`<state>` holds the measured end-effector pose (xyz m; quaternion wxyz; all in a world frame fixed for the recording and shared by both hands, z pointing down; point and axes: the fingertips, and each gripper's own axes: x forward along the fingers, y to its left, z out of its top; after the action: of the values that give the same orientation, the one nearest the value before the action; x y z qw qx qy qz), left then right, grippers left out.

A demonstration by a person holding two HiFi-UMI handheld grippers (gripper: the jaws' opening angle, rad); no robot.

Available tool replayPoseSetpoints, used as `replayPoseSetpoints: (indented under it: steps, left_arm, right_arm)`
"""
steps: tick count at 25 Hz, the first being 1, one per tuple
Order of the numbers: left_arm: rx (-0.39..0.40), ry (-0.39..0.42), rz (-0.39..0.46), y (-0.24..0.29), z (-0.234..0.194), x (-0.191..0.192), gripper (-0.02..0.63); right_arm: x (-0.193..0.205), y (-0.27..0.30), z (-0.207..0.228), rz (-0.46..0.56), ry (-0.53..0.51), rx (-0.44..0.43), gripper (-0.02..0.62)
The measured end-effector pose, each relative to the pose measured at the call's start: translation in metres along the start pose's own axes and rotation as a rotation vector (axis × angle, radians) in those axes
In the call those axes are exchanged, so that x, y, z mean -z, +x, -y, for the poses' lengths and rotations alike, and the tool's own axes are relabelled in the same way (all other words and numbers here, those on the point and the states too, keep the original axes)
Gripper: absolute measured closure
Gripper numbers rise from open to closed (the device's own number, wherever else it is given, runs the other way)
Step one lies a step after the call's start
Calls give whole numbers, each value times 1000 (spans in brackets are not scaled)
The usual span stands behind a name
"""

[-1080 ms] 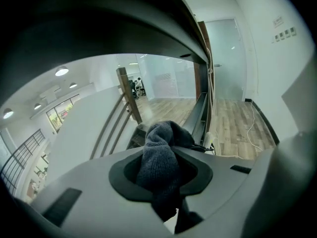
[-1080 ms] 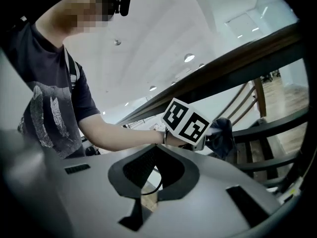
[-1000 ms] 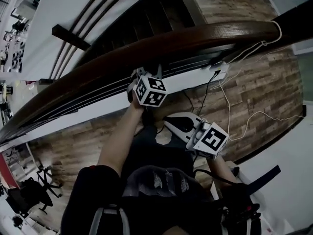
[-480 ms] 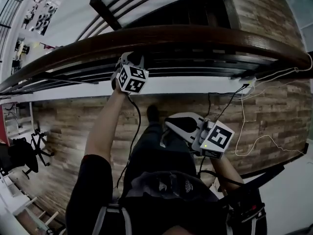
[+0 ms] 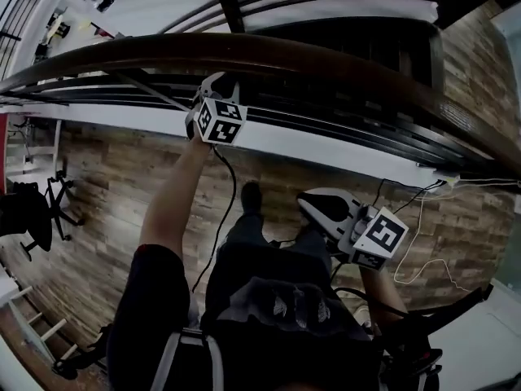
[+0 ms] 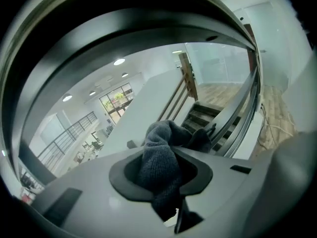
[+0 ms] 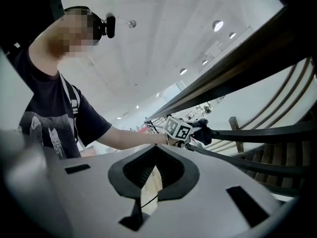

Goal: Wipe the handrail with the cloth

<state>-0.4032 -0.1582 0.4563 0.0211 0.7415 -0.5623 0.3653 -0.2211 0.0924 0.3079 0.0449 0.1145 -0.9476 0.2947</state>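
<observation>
Clamping a dark grey knitted cloth (image 6: 161,157), the left tool (image 5: 218,86) has its jaws closed on the bunched fabric, which bulges out ahead of them and points up toward the railing. Its cube (image 5: 216,121) carries black-and-white square marker patterns, not lettering.

In the right gripper view the cloth's free end lies at a slim dark rail (image 7: 257,133) just under the broad brown wooden handrail (image 5: 326,59). I cannot tell whether it touches the handrail itself. In the head view the handrail's long axis runs from the left edge across the top, then curves down toward the right edge.

The right tool (image 5: 313,206) hangs low by the person's right side, well apart from the railing. Its jaws stand slightly apart with nothing between them.

The print on the person's dark T-shirt (image 7: 44,118) is too small to read. Beyond the railing lie stairs (image 6: 203,118), and below is a wood-plank floor (image 5: 114,194).
</observation>
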Motion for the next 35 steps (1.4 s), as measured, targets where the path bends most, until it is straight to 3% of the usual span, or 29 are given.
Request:
replayPoseSetpoints:
  steps: [7, 12, 16, 18, 21, 25, 27, 28, 31, 33, 35]
  left_arm:
    - [-119, 98, -110, -18, -144, 94, 511]
    - [-160, 161, -183, -11, -179, 113, 511]
    - [-238, 384, -243, -3, -217, 120, 512]
    - [-290, 441, -265, -5, -225, 119, 512]
    - [-326, 365, -296, -19, -221, 135, 512]
    - [-341, 168, -148, -70, -194, 108, 511]
    - [-285, 27, -35, -102, -167, 78, 511]
    - [-213, -67, 28, -120, -147, 62, 511]
    - [146, -346, 255, -183, -62, 0, 511]
    - [359, -384, 393, -230, -3, -50, 511]
    - [506, -306, 492, -283, 41, -94, 511]
  right_arm:
    - [-9, 129, -51, -56, -15, -113, 591]
    - [-4, 148, -59, -97, -24, -81, 591]
    - [-6, 160, -47, -107, 5, -1, 591]
    - [-15, 154, -38, -92, -3, 9, 591]
    - [-21, 135, -40, -85, -35, 2, 591]
    - [-26, 107, -42, -26, -27, 11, 591]
    - [-29, 91, -37, -4, -31, 17, 591]
    - [-30, 82, -36, 2, -43, 19, 591]
    - [-34, 53, -40, 42, -89, 16, 591]
    - [-38, 32, -43, 84, -108, 5, 591]
    - [-46, 14, -59, 122, -136, -14, 591]
